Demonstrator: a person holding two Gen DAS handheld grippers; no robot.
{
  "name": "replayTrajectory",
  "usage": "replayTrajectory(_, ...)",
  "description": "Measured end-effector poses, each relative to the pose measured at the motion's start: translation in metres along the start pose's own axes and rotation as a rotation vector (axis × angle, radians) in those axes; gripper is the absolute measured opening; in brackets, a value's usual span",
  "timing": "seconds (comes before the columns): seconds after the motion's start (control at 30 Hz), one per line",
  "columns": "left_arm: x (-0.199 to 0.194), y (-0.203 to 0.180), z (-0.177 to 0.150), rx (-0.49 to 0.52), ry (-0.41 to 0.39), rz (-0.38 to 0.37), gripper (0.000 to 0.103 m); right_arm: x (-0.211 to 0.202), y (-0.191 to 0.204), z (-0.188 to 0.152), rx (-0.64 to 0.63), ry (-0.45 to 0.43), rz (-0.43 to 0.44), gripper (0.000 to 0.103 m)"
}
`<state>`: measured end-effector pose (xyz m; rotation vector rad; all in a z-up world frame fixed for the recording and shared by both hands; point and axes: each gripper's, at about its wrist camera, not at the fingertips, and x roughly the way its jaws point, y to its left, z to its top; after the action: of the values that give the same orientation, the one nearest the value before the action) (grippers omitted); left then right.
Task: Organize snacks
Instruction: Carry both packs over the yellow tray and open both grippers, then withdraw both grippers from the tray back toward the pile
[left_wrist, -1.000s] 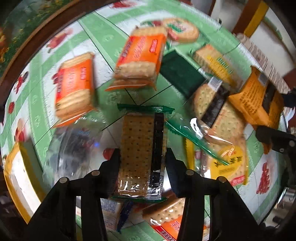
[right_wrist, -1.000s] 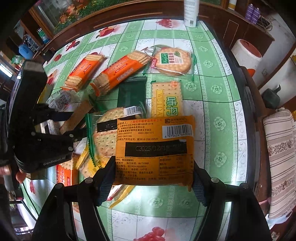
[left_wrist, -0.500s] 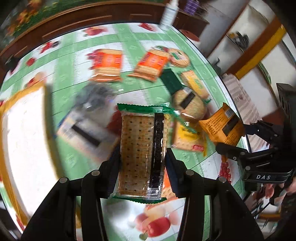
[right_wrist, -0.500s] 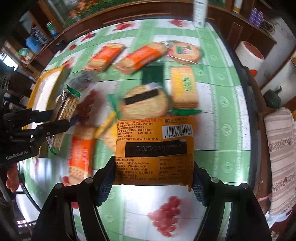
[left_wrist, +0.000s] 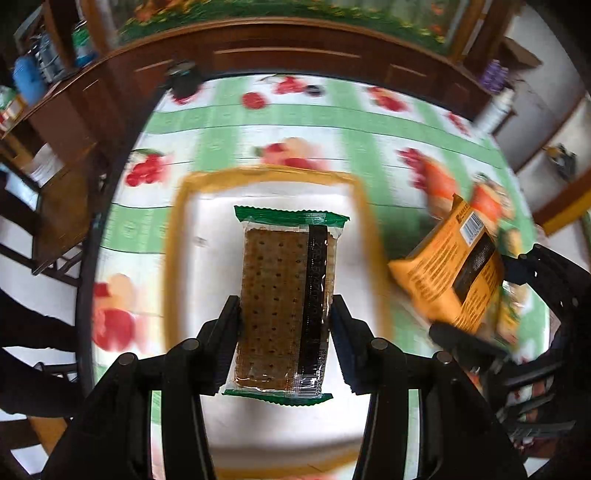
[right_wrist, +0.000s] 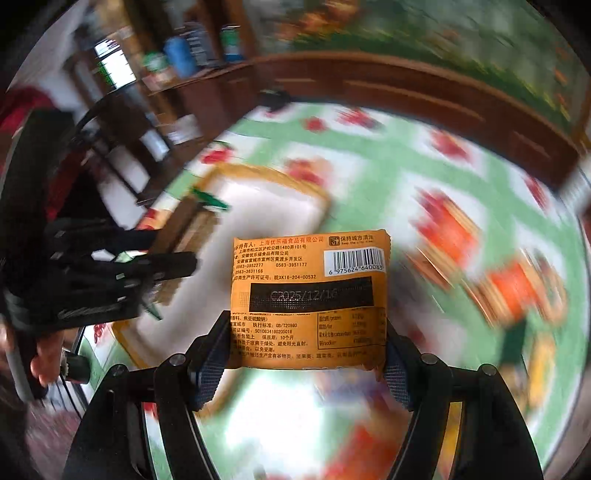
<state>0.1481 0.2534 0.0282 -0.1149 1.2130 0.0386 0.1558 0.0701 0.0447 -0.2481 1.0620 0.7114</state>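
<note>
— How were our grippers set at that moment?

— We had the left gripper (left_wrist: 284, 325) closed from both sides on a clear cracker packet (left_wrist: 284, 295), held lengthwise between the jaws, above the yellow-rimmed tray (left_wrist: 177, 229).

— And the other one?

— We had the right gripper (right_wrist: 306, 350) clamped across the lower part of an orange snack packet (right_wrist: 308, 295), printed back facing the camera. In the right wrist view, the left gripper sat at the left edge with our bare hand (right_wrist: 46, 356) below it.
</note>
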Motion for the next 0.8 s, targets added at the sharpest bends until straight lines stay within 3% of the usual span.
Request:
replayTrajectory(0.13, 0.025, 0.027, 0.014, -0.052, 0.024, -0.027, 0.046, 0.054, 0.029, 0.034, -0.113, 0.022, -0.005, 0.074)
replayTrajectory(0.37, 0.062, 0.051, 0.034, -0.116, 0.103, -0.072, 0.046, 0.112, 0.046, 0.051, -0.291, 0.098, -0.082, 0.074)
replayTrajectory(0.63, 0.082, 0.052, 0.046, -0.145, 0.176, -0.06, 0.046, 0.143, 0.054, 0.063, -0.472, 0.085, -0.238, 0.083)
replayTrajectory(0.8, 0.07, 0.048, 0.048, -0.136, 0.153, -0.073, 0.046, 0.132, 0.047, 0.067, -0.443, 0.072, -0.21, 0.085)
